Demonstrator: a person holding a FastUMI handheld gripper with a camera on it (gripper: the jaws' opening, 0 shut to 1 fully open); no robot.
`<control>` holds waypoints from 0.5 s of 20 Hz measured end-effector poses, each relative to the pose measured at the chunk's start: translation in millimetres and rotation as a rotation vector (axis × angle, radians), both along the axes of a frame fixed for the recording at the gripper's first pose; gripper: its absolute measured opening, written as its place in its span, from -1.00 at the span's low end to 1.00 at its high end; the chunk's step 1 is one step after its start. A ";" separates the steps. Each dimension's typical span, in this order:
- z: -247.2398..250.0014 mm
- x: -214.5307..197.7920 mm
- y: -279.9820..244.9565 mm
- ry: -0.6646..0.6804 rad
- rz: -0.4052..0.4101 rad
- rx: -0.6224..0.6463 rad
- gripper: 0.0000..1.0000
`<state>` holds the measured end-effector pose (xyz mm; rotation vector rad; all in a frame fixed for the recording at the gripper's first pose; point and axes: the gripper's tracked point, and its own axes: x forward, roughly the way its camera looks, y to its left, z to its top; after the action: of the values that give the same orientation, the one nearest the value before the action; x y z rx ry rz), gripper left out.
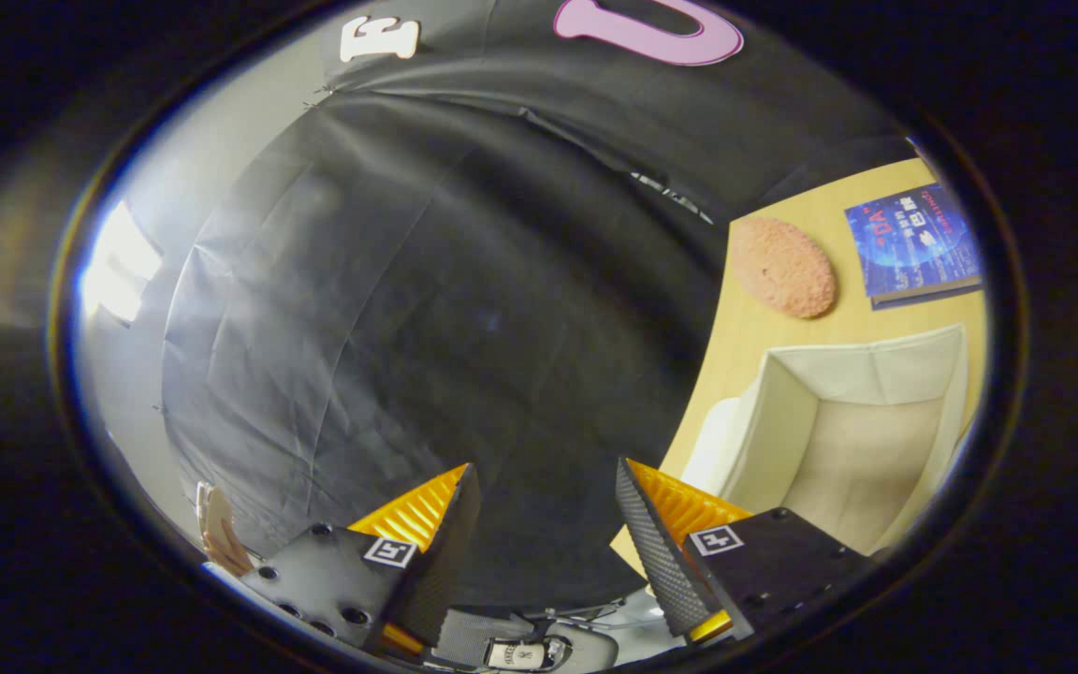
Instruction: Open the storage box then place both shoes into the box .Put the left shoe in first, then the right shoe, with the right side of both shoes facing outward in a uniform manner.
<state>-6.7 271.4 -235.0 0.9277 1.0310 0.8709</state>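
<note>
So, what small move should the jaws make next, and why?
Probably swing the gripper toward the cream storage box on the wooden table. The jaws stand open with nothing between them and face the black cloth, while the box sits off beyond one finger, apparently open and empty.

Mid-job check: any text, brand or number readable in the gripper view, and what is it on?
Nothing reads cleanly.
Blue book on the table: cover has printed lines, too blurred to quote.
Shoe below the fingers: small tongue label, too small to read.
Finger pads: square black-and-white marker tags, patterns rather than words.
The gripper is open, with nothing between its fingers.
</note>
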 end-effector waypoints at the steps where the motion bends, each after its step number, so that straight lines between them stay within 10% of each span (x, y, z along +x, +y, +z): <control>1: -4.1 4.9 -11.3 0.000 -0.022 -0.012 0.79; 10: -28.5 24.7 -135.4 0.012 -0.216 -0.147 0.80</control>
<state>18.0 135.9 -263.6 0.9017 0.9714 0.6023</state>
